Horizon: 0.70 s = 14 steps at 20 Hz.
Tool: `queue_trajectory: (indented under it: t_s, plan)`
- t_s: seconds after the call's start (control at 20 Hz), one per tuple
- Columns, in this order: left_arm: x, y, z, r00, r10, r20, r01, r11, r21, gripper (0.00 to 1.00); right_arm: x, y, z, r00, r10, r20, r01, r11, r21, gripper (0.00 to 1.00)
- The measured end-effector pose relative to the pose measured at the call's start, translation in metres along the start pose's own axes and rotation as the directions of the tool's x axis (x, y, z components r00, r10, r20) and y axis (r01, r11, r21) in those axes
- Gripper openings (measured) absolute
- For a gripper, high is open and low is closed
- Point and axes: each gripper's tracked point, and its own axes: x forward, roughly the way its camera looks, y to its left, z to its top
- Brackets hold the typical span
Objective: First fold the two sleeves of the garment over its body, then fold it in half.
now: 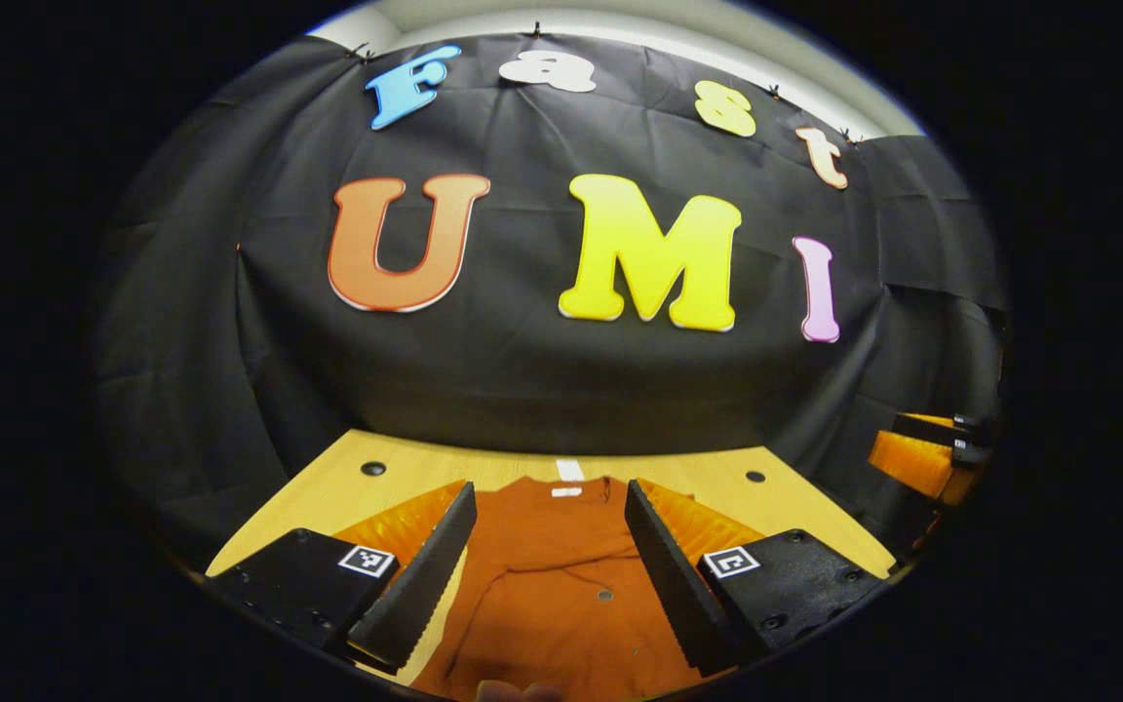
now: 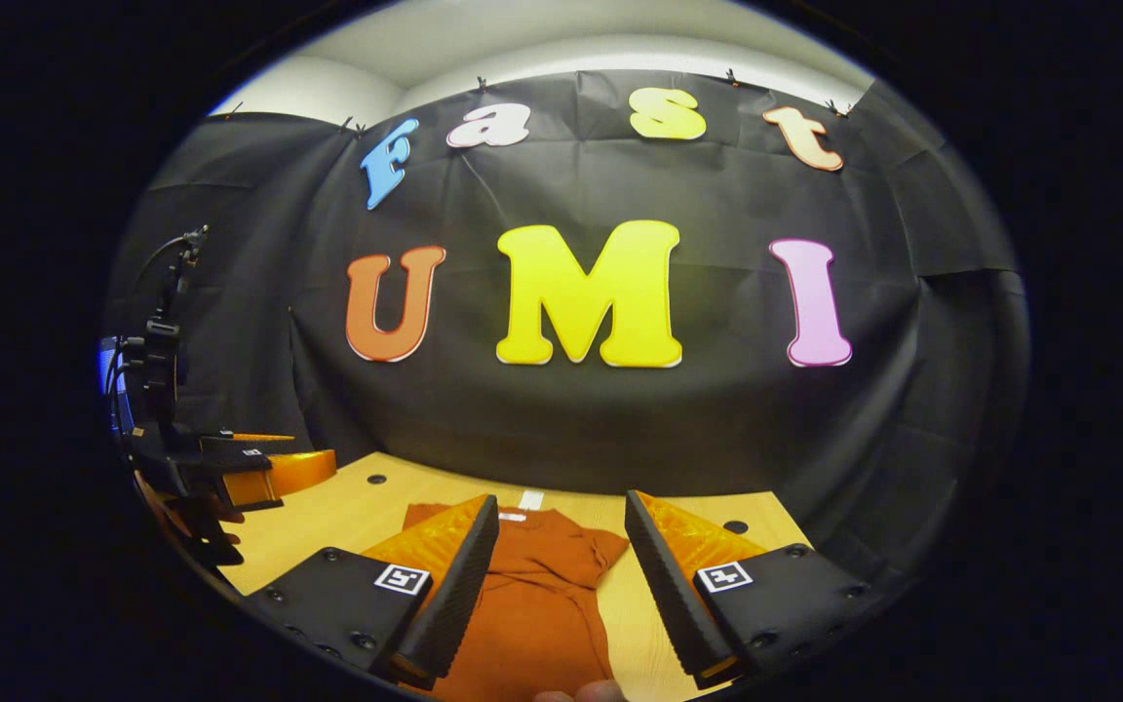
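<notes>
Garment: a rust-orange top [image 1: 561, 575] lies flat on the wooden table [image 1: 347, 487], collar toward 12 o'clock at the wall, hem toward 6.
Left gripper [image 1: 550, 551]: jaws spread wide, holding nothing, held above the middle of the garment body.
Right gripper [image 2: 560, 570]: jaws wide too, holding nothing, over the garment's side; in the right gripper view the short sleeve [image 2: 600, 548] lies between its fingers, toward 1 o'clock.
Handling: likely light, limp cloth that sags and drags on the wood; judged not fragile, and not slippery on the table.
Where to grip: probably pinch each sleeve at its cuff edge, taking a single layer, then lift and lay it across the chest.
Task stage: by the look of it, no fold is made yet.
Hard to tell: the hem is cut off at 6 o'clock; the far sleeve is hidden behind a finger; creases at mid-body blur its outline.
</notes>
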Motion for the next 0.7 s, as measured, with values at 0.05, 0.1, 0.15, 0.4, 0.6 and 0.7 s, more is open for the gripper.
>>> queue_trajectory:
  t_s: [0.05,0.1,0.15,0.4,0.6,0.7]
  plan:
    - [-0.005,0.009,-0.019,0.999,-0.007,-0.045,0.007,1.0,0.011,0.99,-0.004,-0.006,-0.015,0.999,0.003,-0.037,-0.003,1.0,-0.01,0.84]
    - [-0.012,0.018,-0.039,0.995,-0.014,-0.099,0.016,1.0,0.014,0.99,-0.009,-0.012,-0.029,0.997,0.003,-0.074,-0.005,1.0,-0.021,0.84]
    - [-0.021,0.031,-0.062,0.988,-0.021,-0.152,0.023,1.0,0.01,0.99,-0.014,-0.019,-0.047,0.994,0.001,-0.112,-0.005,0.999,-0.033,0.84]
    - [-0.073,0.09,-0.179,0.913,-0.022,-0.408,0.014,1.0,-0.022,1.0,-0.047,-0.049,-0.147,0.942,-0.01,-0.335,-0.007,0.999,-0.051,0.84]
    - [-0.102,0.099,-0.246,0.839,-0.067,-0.539,-0.015,0.989,-0.147,0.99,-0.072,-0.06,-0.228,0.865,-0.006,-0.502,-0.003,1.0,-0.017,0.83]
    - [-0.108,0.103,-0.265,0.819,-0.081,-0.567,-0.022,0.985,-0.173,0.99,-0.081,-0.061,-0.26,0.829,-0.005,-0.56,0.006,1.0,0.0,0.84]
